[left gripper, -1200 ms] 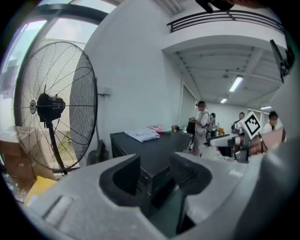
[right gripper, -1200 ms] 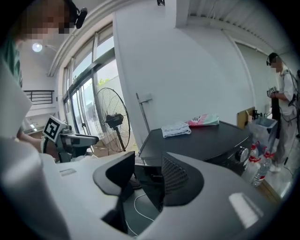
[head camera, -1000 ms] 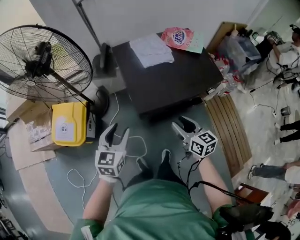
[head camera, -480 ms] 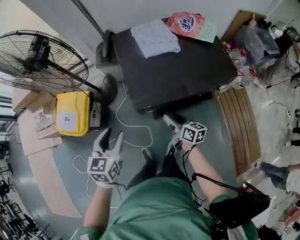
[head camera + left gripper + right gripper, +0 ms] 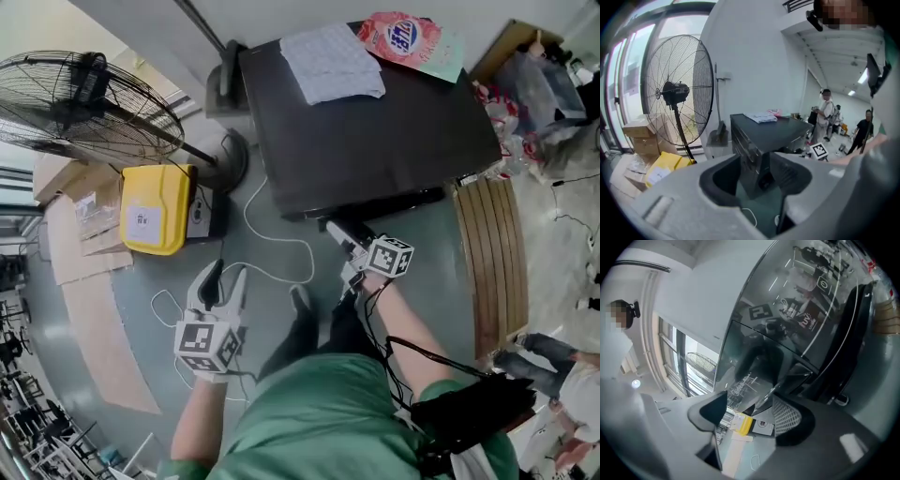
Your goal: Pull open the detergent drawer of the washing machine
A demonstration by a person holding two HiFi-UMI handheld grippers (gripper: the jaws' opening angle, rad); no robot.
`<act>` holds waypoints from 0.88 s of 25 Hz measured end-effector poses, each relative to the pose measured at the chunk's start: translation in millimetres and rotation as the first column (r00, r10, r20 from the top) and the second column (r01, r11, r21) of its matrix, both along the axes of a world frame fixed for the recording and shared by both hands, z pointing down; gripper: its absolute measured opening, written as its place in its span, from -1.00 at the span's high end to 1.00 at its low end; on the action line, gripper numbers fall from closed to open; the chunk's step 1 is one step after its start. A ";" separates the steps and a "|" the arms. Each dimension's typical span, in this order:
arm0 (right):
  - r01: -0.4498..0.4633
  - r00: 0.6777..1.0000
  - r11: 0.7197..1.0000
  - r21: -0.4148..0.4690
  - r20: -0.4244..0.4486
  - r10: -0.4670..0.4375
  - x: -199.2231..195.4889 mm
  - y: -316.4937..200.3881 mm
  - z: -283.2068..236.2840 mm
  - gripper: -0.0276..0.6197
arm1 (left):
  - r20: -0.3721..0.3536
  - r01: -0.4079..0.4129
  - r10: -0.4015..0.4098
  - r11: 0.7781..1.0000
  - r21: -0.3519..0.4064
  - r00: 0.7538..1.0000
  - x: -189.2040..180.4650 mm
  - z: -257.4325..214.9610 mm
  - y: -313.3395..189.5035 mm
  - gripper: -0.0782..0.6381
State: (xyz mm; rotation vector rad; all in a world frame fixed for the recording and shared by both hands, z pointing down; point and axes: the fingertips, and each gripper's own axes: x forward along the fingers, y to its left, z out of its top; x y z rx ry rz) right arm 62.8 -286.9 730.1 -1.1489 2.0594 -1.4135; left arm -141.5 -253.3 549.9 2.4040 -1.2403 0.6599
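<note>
The black washing machine [image 5: 375,131] stands ahead of me, seen from above in the head view. My right gripper [image 5: 336,231] reaches to its front edge near the left corner, rolled on its side. In the right gripper view the glossy drawer panel with white print [image 5: 749,378] lies just beyond and between the tips of the right gripper [image 5: 750,408]; its jaws are opening and the pads do not press on it. My left gripper [image 5: 223,277] hangs open over the floor to the left, nothing between its fingers. The left gripper [image 5: 754,174] looks at the machine's corner [image 5: 754,140].
A big floor fan [image 5: 84,103], a yellow container [image 5: 155,208] and cardboard boxes [image 5: 89,220] stand at left. A white cable [image 5: 272,244] loops on the floor. A white cloth [image 5: 333,61] and pink bag [image 5: 403,37] lie on the machine. A wooden pallet [image 5: 492,262] is at right.
My right gripper has dropped, rolled over and moved forward to the machine's front edge. The left gripper has sunk a little and stays open.
</note>
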 end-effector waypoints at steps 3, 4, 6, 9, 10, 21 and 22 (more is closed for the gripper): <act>0.012 1.000 1.000 0.015 0.026 -0.012 -3.6 -6.3 1.6 0.02 | 0.007 0.019 -0.019 1.000 -0.012 1.000 -5.0 4.3 2.7 0.24; 0.015 0.999 1.000 0.018 0.033 -0.016 -3.9 -8.2 2.6 0.01 | 0.009 0.022 -0.022 1.000 -0.016 1.000 -5.2 5.8 3.9 0.24; 0.024 0.999 0.999 0.030 0.048 -0.025 -5.5 -11.6 3.3 -0.02 | 0.012 0.026 -0.025 0.999 -0.021 1.000 -5.5 7.9 5.7 0.24; 0.032 0.996 0.998 0.059 0.086 -0.037 -10.1 -17.1 0.4 -0.08 | 0.016 0.028 -0.028 0.999 -0.028 0.999 -8.1 8.7 7.2 0.24; 0.031 0.994 0.997 0.071 0.105 -0.038 -10.9 -18.9 -0.7 -0.09 | 0.017 0.030 -0.029 0.999 -0.031 0.999 -9.3 9.1 7.9 0.24; -0.007 0.969 0.989 0.147 0.246 -0.030 -0.7 -25.7 -4.5 -0.09 | 0.000 0.020 -0.020 0.997 -0.076 1.000 -7.8 21.3 24.8 0.24; -0.010 0.967 0.989 0.149 0.254 -0.028 -1.0 -25.8 -5.1 -0.09 | 0.001 0.017 -0.017 0.997 -0.078 1.000 -6.8 21.9 26.6 0.24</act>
